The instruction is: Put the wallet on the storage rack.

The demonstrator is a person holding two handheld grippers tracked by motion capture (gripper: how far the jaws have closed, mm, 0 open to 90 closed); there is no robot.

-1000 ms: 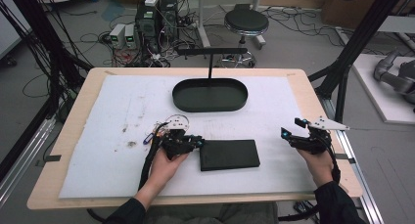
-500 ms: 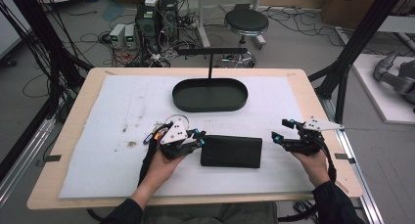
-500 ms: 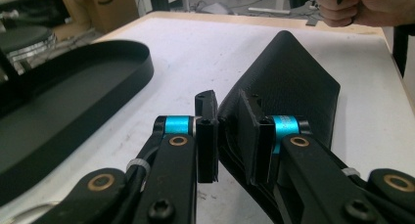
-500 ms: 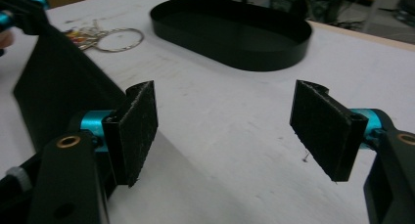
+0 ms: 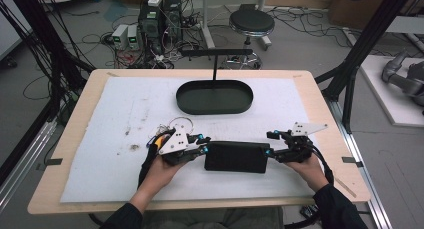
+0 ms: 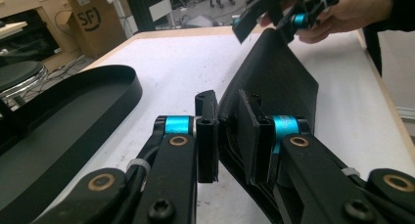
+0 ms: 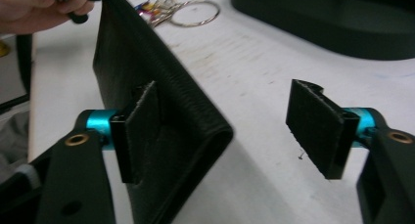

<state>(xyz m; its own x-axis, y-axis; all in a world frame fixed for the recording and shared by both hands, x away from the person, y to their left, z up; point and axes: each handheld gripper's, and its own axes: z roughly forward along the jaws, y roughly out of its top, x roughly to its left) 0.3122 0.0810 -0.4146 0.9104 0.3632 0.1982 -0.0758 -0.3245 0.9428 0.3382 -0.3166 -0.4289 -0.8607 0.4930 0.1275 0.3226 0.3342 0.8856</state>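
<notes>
**Black wallet lifted at one end, second tool arriving at the other**

In the high view, your left tool (image 5: 200,148) meets the left end of the black wallet (image 5: 236,157), which is on the white mat (image 5: 115,139) near the front edge of the desk (image 5: 320,104). Your right tool (image 5: 272,146) is at the wallet's right end. Beyond the wallet stands a black oval tray (image 5: 214,97), well apart from it, and a key ring (image 5: 179,125) lies just behind your left hand (image 5: 160,171).

In the left gripper view, the left tool (image 6: 229,131) is clamped on the near edge of the wallet (image 6: 274,82); both pads press on the leather, and the wallet stands tilted upward from the mat. At the far end you see your right hand (image 6: 357,9) with its tool. The tray (image 6: 63,121) is at the left.

In the right gripper view, the right tool (image 7: 230,121) has its jaws apart, and they have just been closing a little. The wallet (image 7: 156,97) lies against the left pad (image 7: 139,131), while the right pad (image 7: 315,123) is clear of it. The key ring (image 7: 193,9) lies behind.
</notes>
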